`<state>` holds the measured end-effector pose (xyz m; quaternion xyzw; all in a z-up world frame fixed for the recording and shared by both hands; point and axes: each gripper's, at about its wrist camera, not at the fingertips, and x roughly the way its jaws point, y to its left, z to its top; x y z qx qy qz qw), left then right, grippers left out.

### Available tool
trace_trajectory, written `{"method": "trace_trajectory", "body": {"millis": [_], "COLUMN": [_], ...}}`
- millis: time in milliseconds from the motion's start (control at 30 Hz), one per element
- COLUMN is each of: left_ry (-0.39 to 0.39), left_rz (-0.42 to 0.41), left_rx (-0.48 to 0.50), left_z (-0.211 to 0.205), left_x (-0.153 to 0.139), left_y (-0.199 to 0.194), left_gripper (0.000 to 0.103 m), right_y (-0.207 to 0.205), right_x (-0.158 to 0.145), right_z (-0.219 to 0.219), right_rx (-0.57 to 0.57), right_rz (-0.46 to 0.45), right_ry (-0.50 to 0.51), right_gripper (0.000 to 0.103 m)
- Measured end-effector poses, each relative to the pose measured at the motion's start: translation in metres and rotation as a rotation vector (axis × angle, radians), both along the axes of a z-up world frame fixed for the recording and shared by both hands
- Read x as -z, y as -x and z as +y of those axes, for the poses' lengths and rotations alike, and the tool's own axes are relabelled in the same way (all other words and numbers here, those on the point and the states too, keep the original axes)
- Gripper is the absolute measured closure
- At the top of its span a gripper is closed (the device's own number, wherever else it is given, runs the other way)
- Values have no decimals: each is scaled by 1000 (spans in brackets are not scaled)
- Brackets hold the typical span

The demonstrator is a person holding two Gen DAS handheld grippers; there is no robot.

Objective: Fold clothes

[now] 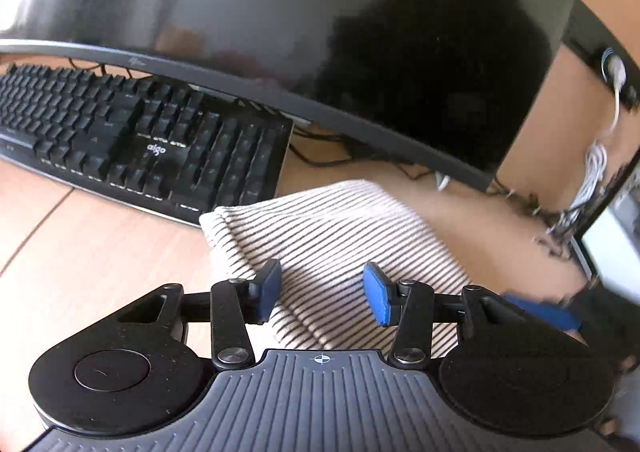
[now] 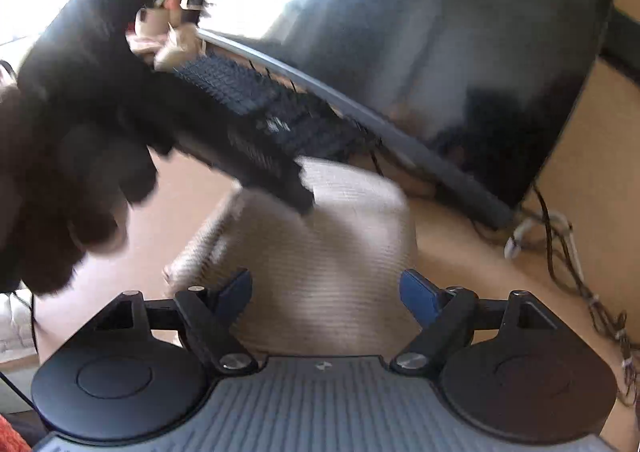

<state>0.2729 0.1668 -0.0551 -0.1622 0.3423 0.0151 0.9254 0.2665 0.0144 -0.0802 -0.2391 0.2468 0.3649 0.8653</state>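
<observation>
The striped cloth (image 1: 320, 252) is lying on the tabletop (image 1: 80, 236) as a compact bundle, just beside the keyboard (image 1: 140, 140) and below the monitor (image 1: 320, 32). One rounded folded edge is facing the keyboard. Whether this bundle is a finished fold or a half-way one, the pictures are not settling.

The left hand-held gripper (image 1: 322, 292) is hovering over the cloth's near part with its jaws spread and nothing between them. The right hand-held gripper (image 2: 326, 294) is likewise standing released above the cloth (image 2: 320, 252), its blue pads wide apart. Both views are blurring, so the hands are probably moving fast.

Risks from here, as I am judging them:
- The cloth is sitting close to the keyboard corner, so a sweeping fold or push could be dragging fabric onto the keys or shoving the keyboard.
- Cables (image 2: 568, 252) are trailing on the right under the monitor; a wide swing of the right gripper could be snagging them.
- A dark gloved hand or sleeve (image 2: 80, 112) is crossing the right view, hiding part of the cloth, so a pinch there could be catching only the top layer and undoing the fold.
- A soft bundle like this is tending to spring open if pinched near its loose edge.
</observation>
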Motion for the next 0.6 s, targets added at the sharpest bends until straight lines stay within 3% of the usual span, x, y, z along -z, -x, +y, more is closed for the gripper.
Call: {"method": "trace_trajectory", "body": {"millis": [133,267,433,600], "left_ry": [-27,-35,-31,-17], "left_rz": [3,3,4,2], "left_rx": [16,27,37,44], "left_z": [0,0,1,2], "left_x": [4,5,5,7], "left_y": [3,5,5,4], "left_gripper": [53,52,52,52], "right_y": [0,-5,-45,-72], "right_x": [22,20,-4,19], "right_z": [11,10,-24,-62], "right_rx": [-39,-47,61,213], "right_rz": [2,26,252,493], "right_ry": [52,47,-150,-266], "right_gripper": [18,18,16,9]}}
